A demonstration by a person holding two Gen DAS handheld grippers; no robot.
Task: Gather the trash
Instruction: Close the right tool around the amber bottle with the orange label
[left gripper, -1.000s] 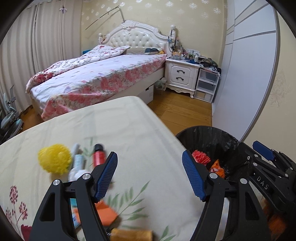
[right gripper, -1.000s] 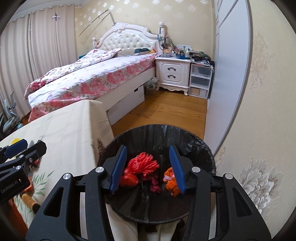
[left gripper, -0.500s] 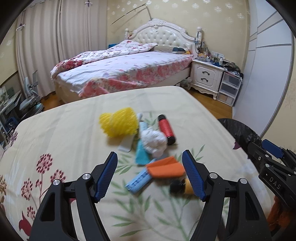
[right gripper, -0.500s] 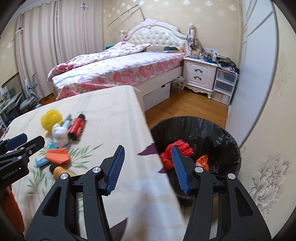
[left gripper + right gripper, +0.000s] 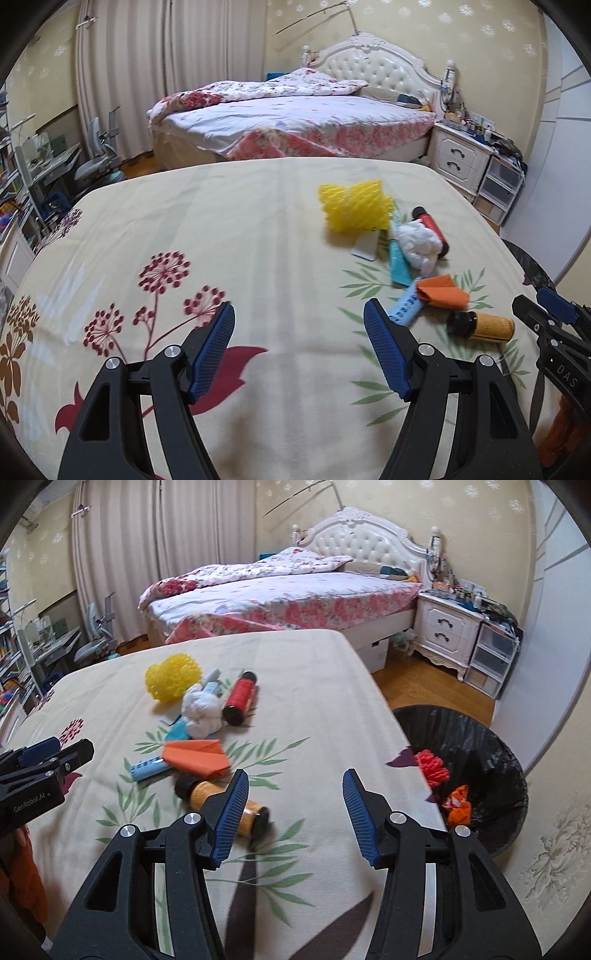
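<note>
Trash lies in a cluster on the floral tablecloth [image 5: 240,229]: a yellow net ball [image 5: 354,210], a white wad [image 5: 419,242], a red cylinder [image 5: 432,229], an orange folded paper [image 5: 443,291], a blue strip [image 5: 404,306] and a yellow-orange spool [image 5: 484,326]. My left gripper [image 5: 299,347] is open and empty, left of the cluster. My right gripper [image 5: 293,814] is open and empty, its left finger over the spool [image 5: 207,792]. The black-lined bin [image 5: 480,746] at the table's right holds red and orange scraps [image 5: 432,768].
A bed [image 5: 280,594] with a floral cover stands behind the table. A white nightstand [image 5: 447,631] and plastic drawers [image 5: 493,657] stand by the far wall. A desk and chair [image 5: 96,158] are at the left. A grey wardrobe door [image 5: 554,627] is beside the bin.
Both grippers have swung left, away from the bin and over the table. The trash cluster now lies right of the left gripper. Both stay open and empty.
</note>
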